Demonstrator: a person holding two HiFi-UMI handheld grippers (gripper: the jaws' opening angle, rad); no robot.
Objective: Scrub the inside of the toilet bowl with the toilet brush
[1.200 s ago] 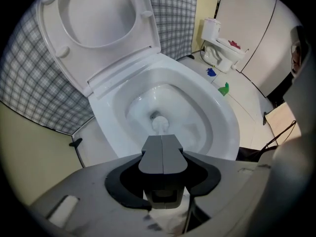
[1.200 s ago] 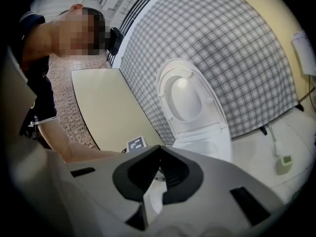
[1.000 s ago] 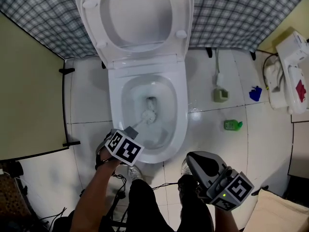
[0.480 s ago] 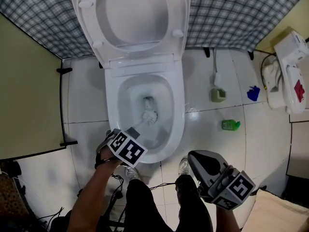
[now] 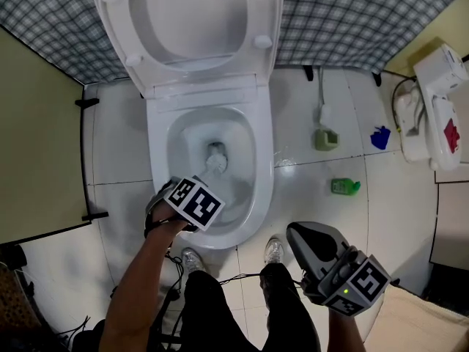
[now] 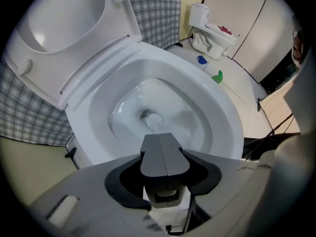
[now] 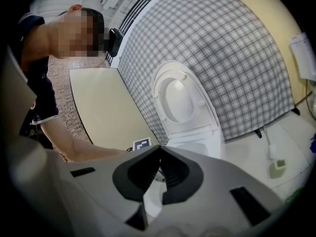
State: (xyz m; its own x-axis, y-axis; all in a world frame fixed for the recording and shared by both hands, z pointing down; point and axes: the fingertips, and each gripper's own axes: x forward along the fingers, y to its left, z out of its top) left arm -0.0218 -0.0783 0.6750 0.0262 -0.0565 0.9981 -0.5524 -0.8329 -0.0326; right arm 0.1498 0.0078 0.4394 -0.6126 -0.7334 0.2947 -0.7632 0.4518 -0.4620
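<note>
Left gripper [image 6: 159,137] clamped on the toilet brush [image 5: 215,160], bristles low in the toilet bowl [image 5: 240,173].
The right gripper [image 7: 158,152], jaws together on nothing, hangs clear. A hard stroke could flick water over the rim [image 6: 224,120] or twist the handle in the grip; the brush head [image 6: 154,121] sits just beyond the left jaw tips, at the bowl's bottom.

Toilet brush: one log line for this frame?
left gripper: shut on toilet brush | brush: head low in toilet bowl | right gripper: shut, empty, outside bowl

The toilet brush [image 5: 215,160] is in the toilet bowl [image 5: 264,174], with a bottle [image 5: 344,187] right of it
</note>
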